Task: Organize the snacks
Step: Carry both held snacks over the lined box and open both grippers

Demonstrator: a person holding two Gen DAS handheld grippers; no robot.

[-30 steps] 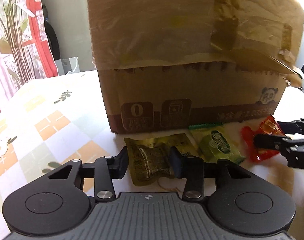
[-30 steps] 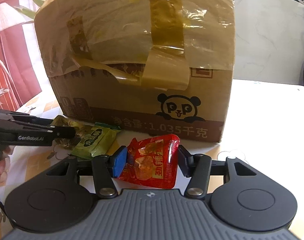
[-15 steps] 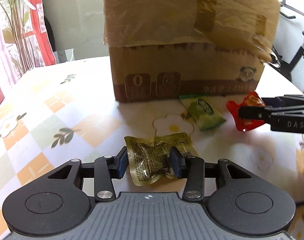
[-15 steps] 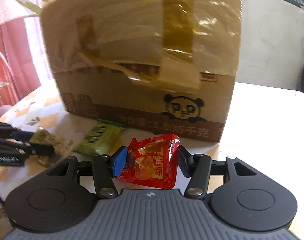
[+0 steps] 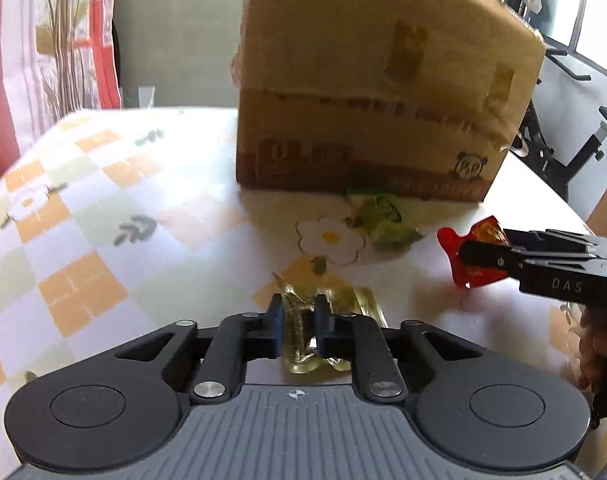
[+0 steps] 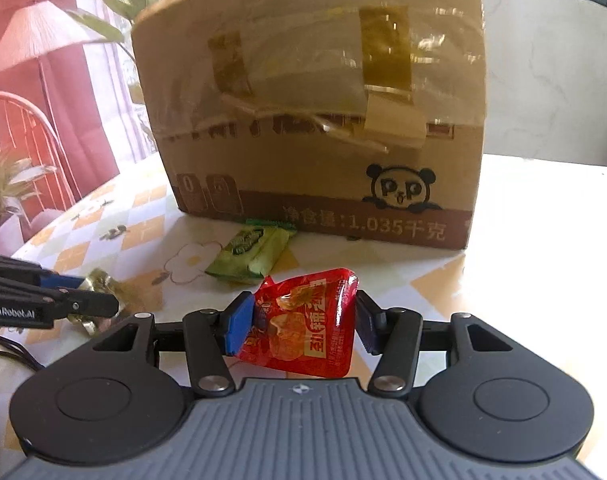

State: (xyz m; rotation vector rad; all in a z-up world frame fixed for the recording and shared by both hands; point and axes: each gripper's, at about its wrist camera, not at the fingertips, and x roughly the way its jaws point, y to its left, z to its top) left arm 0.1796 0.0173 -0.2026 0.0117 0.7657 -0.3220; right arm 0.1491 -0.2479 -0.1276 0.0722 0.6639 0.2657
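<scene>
Two packets: gold packet, red packet, each gripped.

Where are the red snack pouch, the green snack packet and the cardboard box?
red snack pouch point(image 6: 303, 328): right wrist view, printed front.
green snack packet point(image 6: 251, 252): right wrist view, top face.
cardboard box point(image 6: 303, 176): right wrist view, front wall.

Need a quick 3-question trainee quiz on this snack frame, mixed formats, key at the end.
1. True or false: the green packet is held by a gripper.
2. Which packet sits between the right gripper pads? A) gold B) red C) green
3. Fill in: the left gripper is closing on the ____ packet.

Key: 1. False, it lies on the table by the cardboard box. 2. B, the red packet. 3. gold.
</scene>
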